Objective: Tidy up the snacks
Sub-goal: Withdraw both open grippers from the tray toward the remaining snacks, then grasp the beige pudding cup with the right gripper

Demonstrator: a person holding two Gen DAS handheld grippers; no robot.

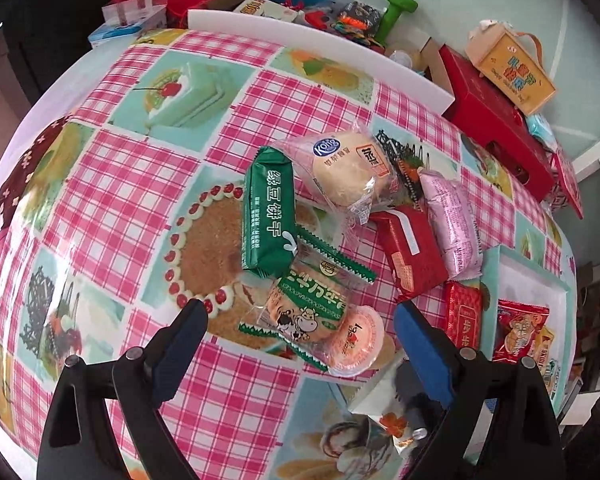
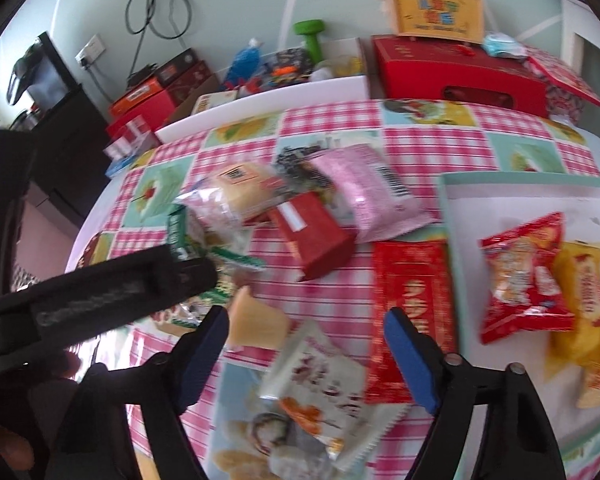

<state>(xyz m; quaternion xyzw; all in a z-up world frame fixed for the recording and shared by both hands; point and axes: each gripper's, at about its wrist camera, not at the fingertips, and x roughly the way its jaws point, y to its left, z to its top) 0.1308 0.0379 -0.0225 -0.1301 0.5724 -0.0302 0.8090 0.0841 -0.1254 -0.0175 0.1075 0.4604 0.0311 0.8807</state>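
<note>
Snacks lie in a loose pile on the checked tablecloth. In the left wrist view my left gripper is open and empty, jaws either side of a clear cow-print biscuit pack and a peach jelly cup. Beyond lie a green biscuit pack, a bun in clear wrap, a red pack and a pink pack. In the right wrist view my right gripper is open and empty above a white snack pack. A long red pack lies beside it.
A shallow mint tray at the right holds a red bag and a yellow bag. Red boxes, an orange gift box, a green dumbbell and a white foam strip sit behind the table. The left gripper's arm crosses the right view.
</note>
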